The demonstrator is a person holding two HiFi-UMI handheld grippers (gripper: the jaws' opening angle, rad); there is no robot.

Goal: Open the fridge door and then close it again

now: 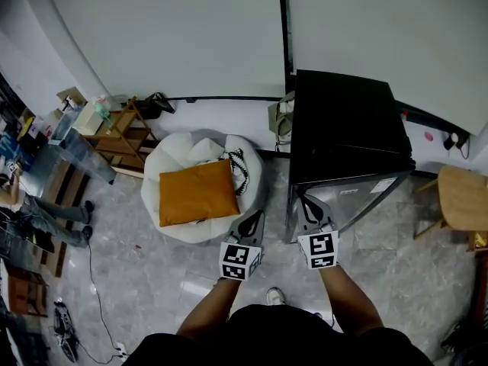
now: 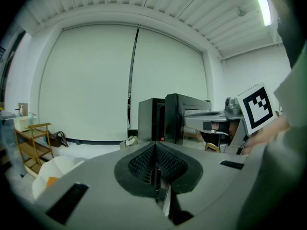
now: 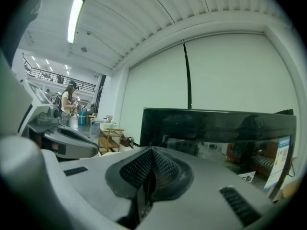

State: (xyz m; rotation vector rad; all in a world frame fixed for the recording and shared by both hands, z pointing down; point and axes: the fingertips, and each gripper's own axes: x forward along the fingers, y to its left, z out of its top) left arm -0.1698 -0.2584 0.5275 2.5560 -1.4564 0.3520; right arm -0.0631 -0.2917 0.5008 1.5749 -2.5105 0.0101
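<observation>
A small black fridge (image 1: pixel 347 124) stands against the wall with its silver door (image 1: pixel 358 195) facing me. From the right gripper view its glossy dark front (image 3: pixel 216 128) fills the middle. My right gripper (image 1: pixel 309 203) is shut and empty, its tips close in front of the door's left edge; I cannot tell whether they touch it. My left gripper (image 1: pixel 252 218) is shut and empty too, hanging left of the fridge over the floor. The left gripper view shows the fridge (image 2: pixel 168 121) ahead, with a dark seam between body and door. Its jaws (image 2: pixel 154 150) meet, as do the right gripper's (image 3: pixel 151 155).
A white beanbag (image 1: pixel 179 155) with an orange cushion (image 1: pixel 197 191) lies just left of the fridge. A wooden shelf (image 1: pixel 122 132) stands further left and a wooden stool (image 1: pixel 463 197) to the right. A person (image 1: pixel 53 219) stands at the far left. Cables trail across the grey floor (image 1: pixel 137 280).
</observation>
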